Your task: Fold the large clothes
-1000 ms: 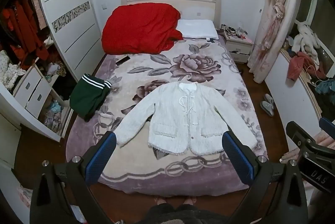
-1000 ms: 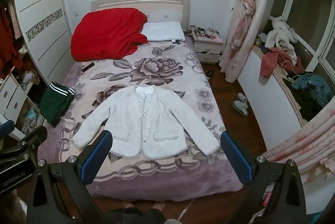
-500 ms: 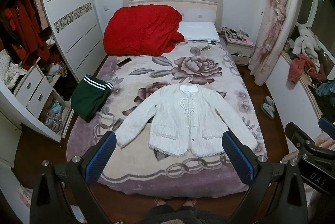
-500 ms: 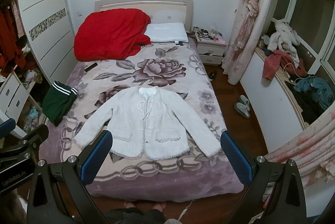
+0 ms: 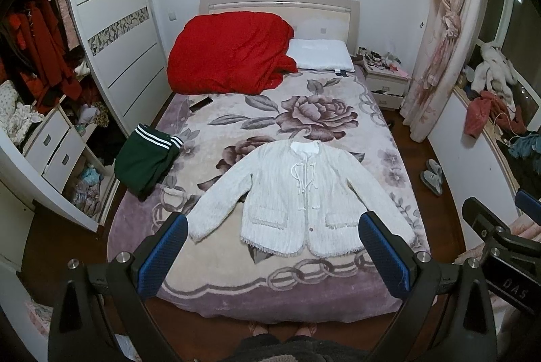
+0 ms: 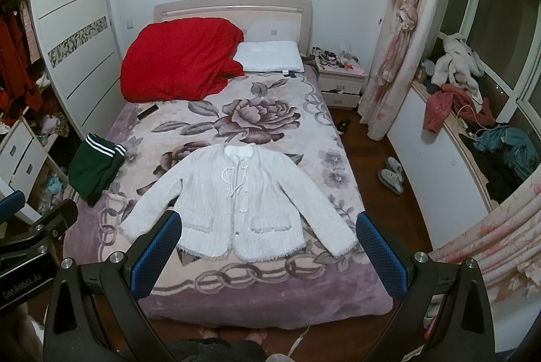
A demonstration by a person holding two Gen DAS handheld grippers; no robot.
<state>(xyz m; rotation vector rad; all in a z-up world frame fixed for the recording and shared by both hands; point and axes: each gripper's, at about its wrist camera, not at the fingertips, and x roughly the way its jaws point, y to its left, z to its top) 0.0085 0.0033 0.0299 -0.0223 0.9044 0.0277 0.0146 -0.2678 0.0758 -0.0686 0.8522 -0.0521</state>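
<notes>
A white jacket (image 5: 301,196) is shown spread flat, front up, on the near half of a bed (image 5: 216,281), with both sleeves angled outward and its fringed hem toward the foot. It is laid on a blanket printed with large roses. A folded green garment with white stripes (image 5: 147,159) is seen at the bed's left edge, well apart from the jacket. A red duvet (image 5: 230,52) is heaped at the headboard, beside a white pillow (image 5: 319,54). A nightstand (image 6: 341,83) and a tied-back curtain (image 6: 402,34) are seen to the right of the bed. The left gripper (image 5: 270,255) and right gripper (image 6: 268,252) are held above the foot of the bed, clear of the jacket, each with jaws spread wide and nothing grasped.
</notes>
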